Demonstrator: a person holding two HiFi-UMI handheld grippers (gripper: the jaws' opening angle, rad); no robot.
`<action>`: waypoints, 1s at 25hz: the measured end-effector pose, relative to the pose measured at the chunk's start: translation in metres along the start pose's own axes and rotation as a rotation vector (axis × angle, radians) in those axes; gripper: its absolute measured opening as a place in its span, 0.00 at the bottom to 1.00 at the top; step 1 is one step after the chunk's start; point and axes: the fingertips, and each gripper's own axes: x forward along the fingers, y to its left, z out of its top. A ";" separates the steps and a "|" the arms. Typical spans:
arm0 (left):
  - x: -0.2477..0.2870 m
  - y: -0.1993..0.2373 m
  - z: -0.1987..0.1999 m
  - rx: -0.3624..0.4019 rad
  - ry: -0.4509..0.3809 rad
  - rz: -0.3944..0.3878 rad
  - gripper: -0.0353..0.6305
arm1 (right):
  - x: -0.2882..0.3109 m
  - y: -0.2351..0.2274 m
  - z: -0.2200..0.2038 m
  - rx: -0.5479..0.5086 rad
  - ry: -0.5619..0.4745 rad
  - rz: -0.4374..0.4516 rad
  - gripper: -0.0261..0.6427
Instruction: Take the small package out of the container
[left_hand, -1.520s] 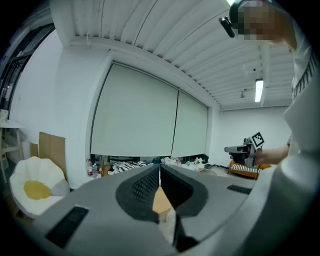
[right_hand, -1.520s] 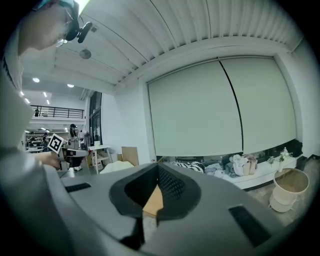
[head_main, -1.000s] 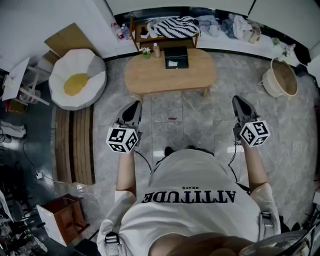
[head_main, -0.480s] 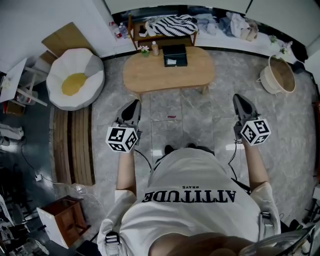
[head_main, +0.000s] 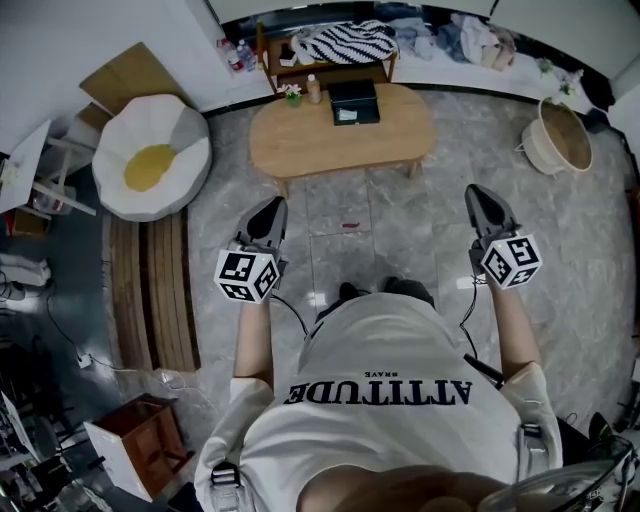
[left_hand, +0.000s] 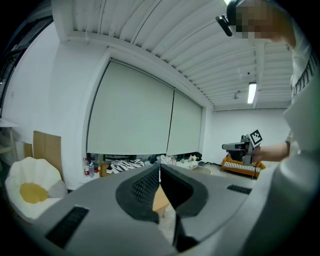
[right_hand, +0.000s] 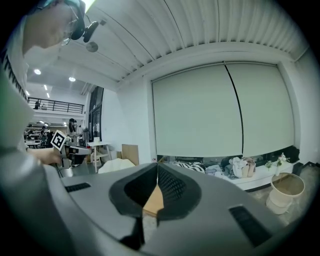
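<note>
Container (head_main: 354, 100) sat at counter (head_main: 340, 152) far edge, bottle (head_main: 313, 92) just left; shelf (head_main: 300, 72) behind counter; basket (head_main: 557, 140) on floor (head_main: 400, 230), right.

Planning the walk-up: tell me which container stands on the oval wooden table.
The black rectangular box, sitting on the oval wooden table; the round woven basket stands on the grey floor instead.

Black container (head_main: 354, 101), tan table (head_main: 300, 150), black-and-white striped cloth (head_main: 345, 42), white-and-yellow cushion (head_main: 172, 128)
</note>
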 end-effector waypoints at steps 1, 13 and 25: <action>-0.002 0.002 0.000 0.001 0.000 -0.004 0.09 | 0.001 0.003 -0.001 0.000 0.001 -0.003 0.07; -0.011 0.031 -0.008 0.000 0.010 -0.028 0.09 | 0.013 0.025 -0.008 0.015 0.018 -0.033 0.07; 0.016 0.048 -0.004 -0.002 0.001 -0.014 0.09 | 0.038 0.009 -0.009 0.011 0.028 -0.031 0.07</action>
